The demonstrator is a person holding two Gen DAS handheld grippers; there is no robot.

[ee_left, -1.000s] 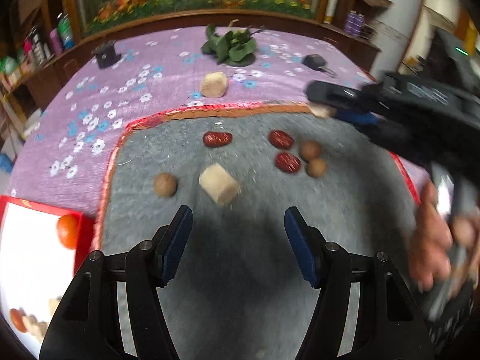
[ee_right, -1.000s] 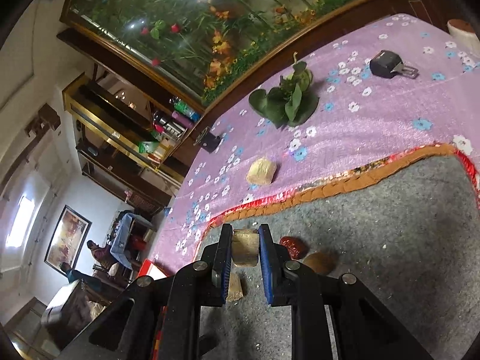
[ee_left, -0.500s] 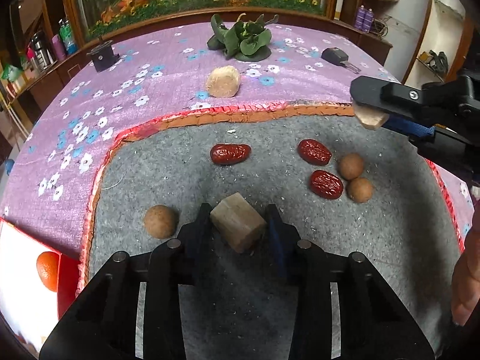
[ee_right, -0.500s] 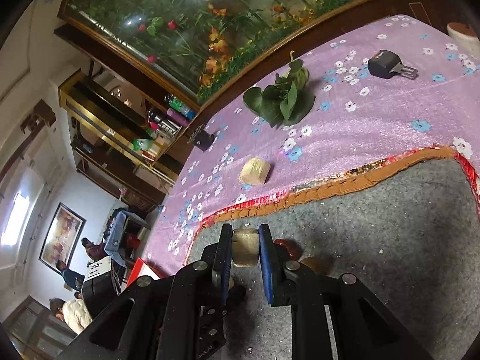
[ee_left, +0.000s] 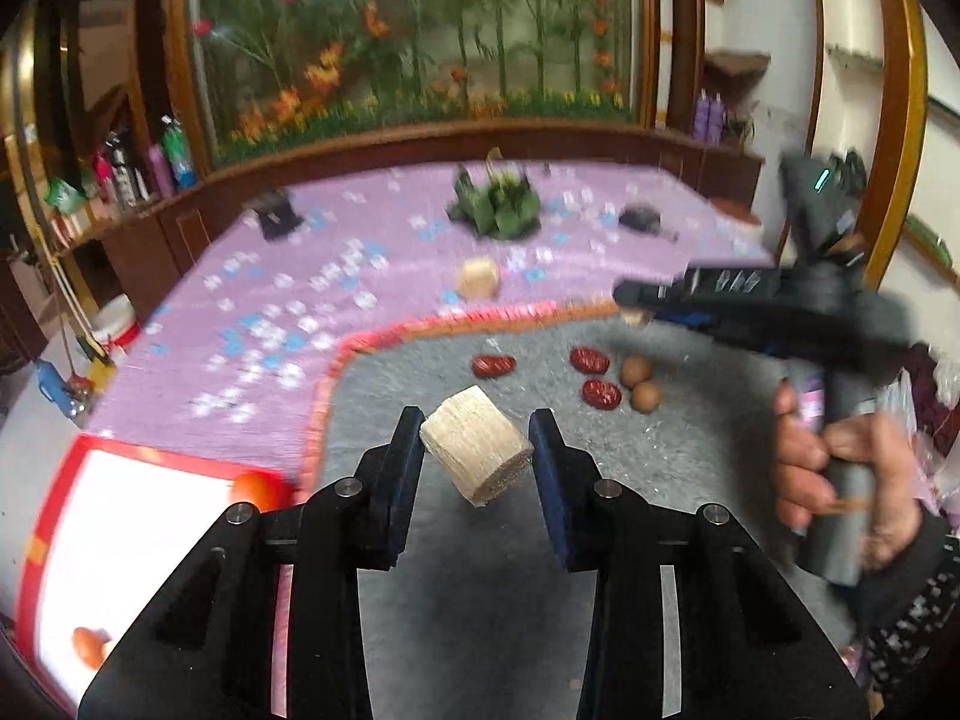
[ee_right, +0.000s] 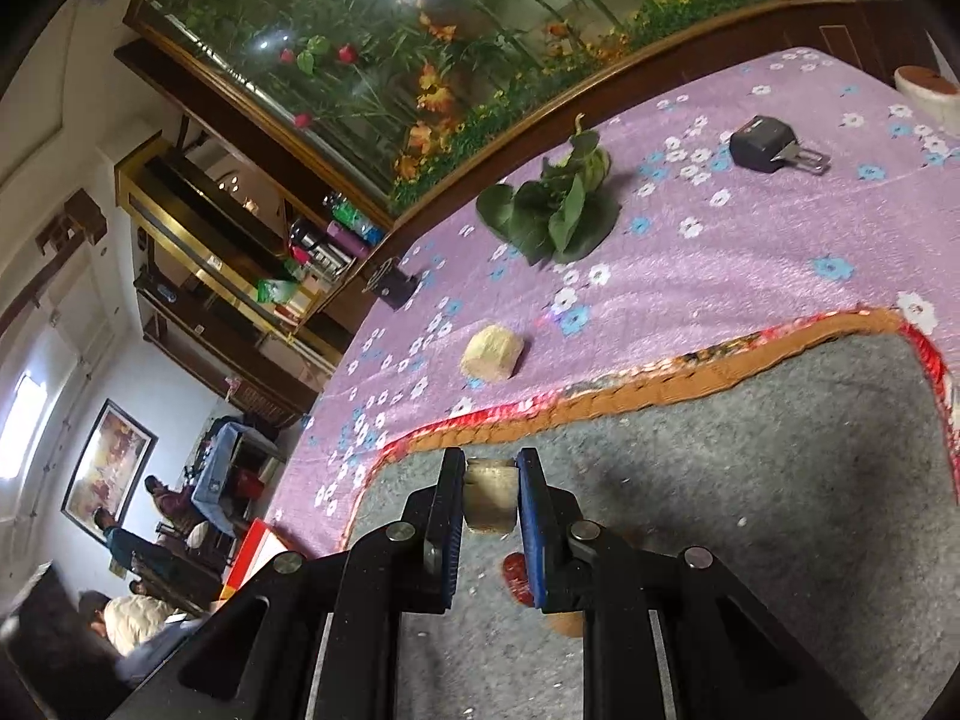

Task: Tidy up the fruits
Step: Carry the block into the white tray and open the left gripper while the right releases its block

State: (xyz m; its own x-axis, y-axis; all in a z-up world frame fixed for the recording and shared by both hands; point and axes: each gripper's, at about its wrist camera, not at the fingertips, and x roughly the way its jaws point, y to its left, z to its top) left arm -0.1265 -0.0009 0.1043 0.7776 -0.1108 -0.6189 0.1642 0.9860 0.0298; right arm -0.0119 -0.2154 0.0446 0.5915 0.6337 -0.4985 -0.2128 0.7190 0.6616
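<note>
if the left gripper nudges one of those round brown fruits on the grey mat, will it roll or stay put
Probably rolls a little: the round brown fruits look nearly spherical. The grey mat looks fuzzy, so it would likely stop soon. It may bump the red date lying right beside it. The shell looks hard, so likely not fragile.

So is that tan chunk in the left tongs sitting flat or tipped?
Tipped. The tan chunk hangs slanted between the left tongs, one corner pointing down, clear of the grey mat.
</note>
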